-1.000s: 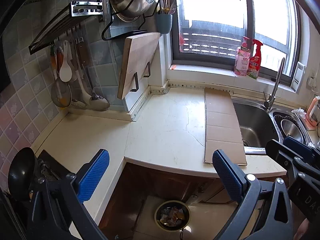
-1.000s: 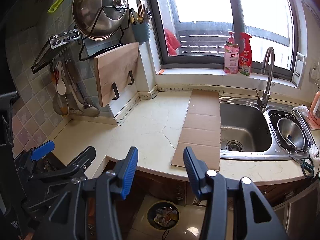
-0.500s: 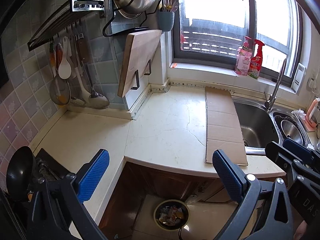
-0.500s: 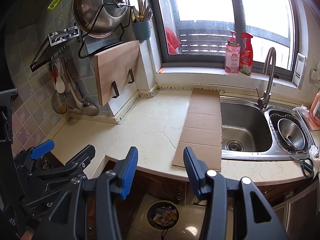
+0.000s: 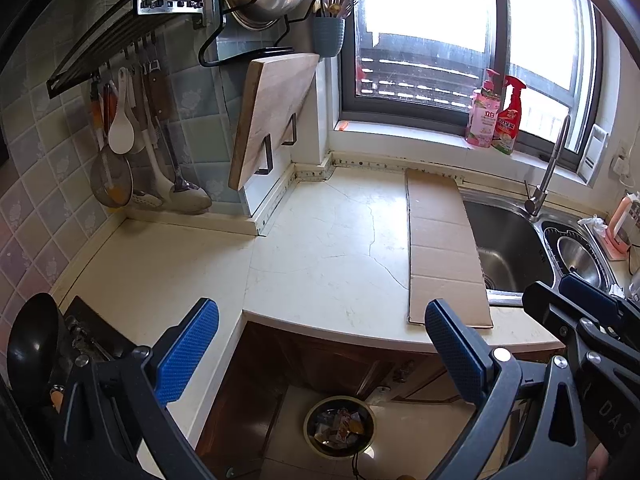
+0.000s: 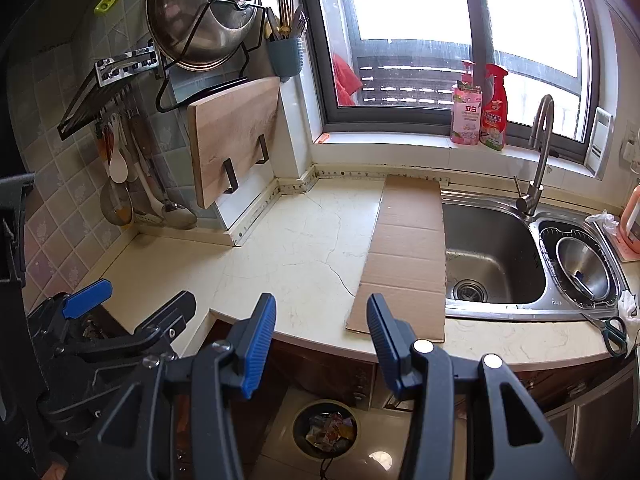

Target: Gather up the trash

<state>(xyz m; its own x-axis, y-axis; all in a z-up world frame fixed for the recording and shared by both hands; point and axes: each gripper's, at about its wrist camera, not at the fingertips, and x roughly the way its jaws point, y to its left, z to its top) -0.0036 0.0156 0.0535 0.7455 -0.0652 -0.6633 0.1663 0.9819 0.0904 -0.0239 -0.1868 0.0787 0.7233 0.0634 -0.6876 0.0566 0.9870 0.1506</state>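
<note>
Two handheld grippers with blue ribbed pads hang above the front edge of a cream stone countertop (image 5: 320, 248). Left gripper (image 5: 320, 344): jaws spread wide, nothing between them. Right gripper (image 6: 322, 340): jaws parted about halfway, also empty. The likeliest item of trash, a long flat strip of brown corrugated cardboard (image 6: 408, 256), lies on the countertop against the left rim of the stainless steel sink (image 6: 492, 248). Its long axis runs from the window wall toward the counter's front edge, roughly along the line in which both grippers point. Its near end lies just ahead of the right gripper's right finger and rightward of the left gripper; the right hand is judged the nearer. A round waste bin (image 6: 326, 428) holding wrappers stands on the floor below, between the fingers in both views. Compared with the earlier frames, nothing has shifted: cardboard, bin and both jaw openings are unchanged.
</note>
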